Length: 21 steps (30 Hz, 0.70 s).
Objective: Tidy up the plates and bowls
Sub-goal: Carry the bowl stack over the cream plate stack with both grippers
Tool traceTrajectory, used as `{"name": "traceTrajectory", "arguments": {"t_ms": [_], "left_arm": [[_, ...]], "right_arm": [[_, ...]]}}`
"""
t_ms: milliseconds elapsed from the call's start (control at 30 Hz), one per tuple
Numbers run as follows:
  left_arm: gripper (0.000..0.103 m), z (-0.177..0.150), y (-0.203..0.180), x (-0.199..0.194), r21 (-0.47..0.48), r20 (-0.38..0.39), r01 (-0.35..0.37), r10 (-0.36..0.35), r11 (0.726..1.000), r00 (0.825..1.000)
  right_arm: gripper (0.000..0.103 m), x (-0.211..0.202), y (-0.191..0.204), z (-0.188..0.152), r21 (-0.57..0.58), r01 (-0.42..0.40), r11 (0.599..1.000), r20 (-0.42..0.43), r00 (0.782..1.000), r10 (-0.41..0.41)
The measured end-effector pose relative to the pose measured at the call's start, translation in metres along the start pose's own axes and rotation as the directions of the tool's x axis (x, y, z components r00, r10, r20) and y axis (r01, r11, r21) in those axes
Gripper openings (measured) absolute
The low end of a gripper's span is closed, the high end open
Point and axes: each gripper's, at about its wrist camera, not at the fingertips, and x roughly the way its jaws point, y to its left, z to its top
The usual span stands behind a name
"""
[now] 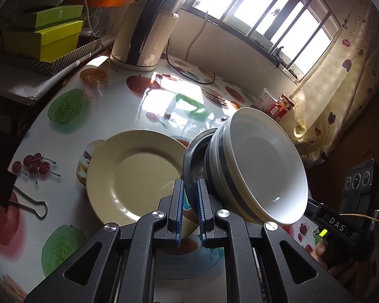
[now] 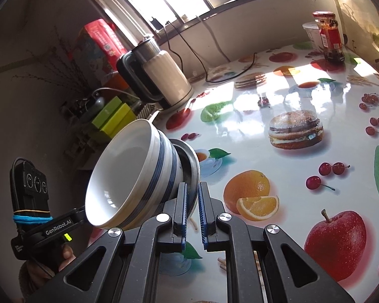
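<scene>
Oilcloth printed with fruit covers the table (image 2: pixel 278 96), and we place everything else by the bowls (image 1: pixel 262 166). A cream kettle (image 1: pixel 149 25) stands well beyond the bowls, at the table's far edge under the window. Green boxes (image 1: pixel 45 40) are stacked off the table, further from the bowls than the kettle. A cream plate (image 1: pixel 136 174) lies flat on the cloth just beside the bowls.

We see the bowls as a nested stack, white with blue bands, their mouths tipped towards us. Their base sits against a dark plate (image 1: pixel 194 151).

Our left gripper (image 1: pixel 190 186) is clamped on that dark plate's rim at one side of the bowls. Our right gripper (image 2: pixel 193 189) is clamped on the rim at the other side, so the bowls hang between the two. A hand shows under each handle.

A red-lidded jar (image 2: pixel 329 38) and a white tub (image 2: pixel 313 35) stand well away from the bowls, near the curtain. A binder clip (image 1: pixel 35 207) lies beyond the cream plate from the bowls.
</scene>
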Motion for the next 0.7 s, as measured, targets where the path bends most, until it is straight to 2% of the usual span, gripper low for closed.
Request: {"name": "traceTrajectory", "arguments": {"t_ms": [700], "left_arm": [[0.01, 0.001, 0.035, -0.016, -0.059, 0.027, -0.063, 0.065, 0.996, 0.998]], "right_arm": [[0.01, 0.038, 0.027, 0.005, -0.048, -0.056, 0.997, -0.065, 0.996, 0.053]]}}
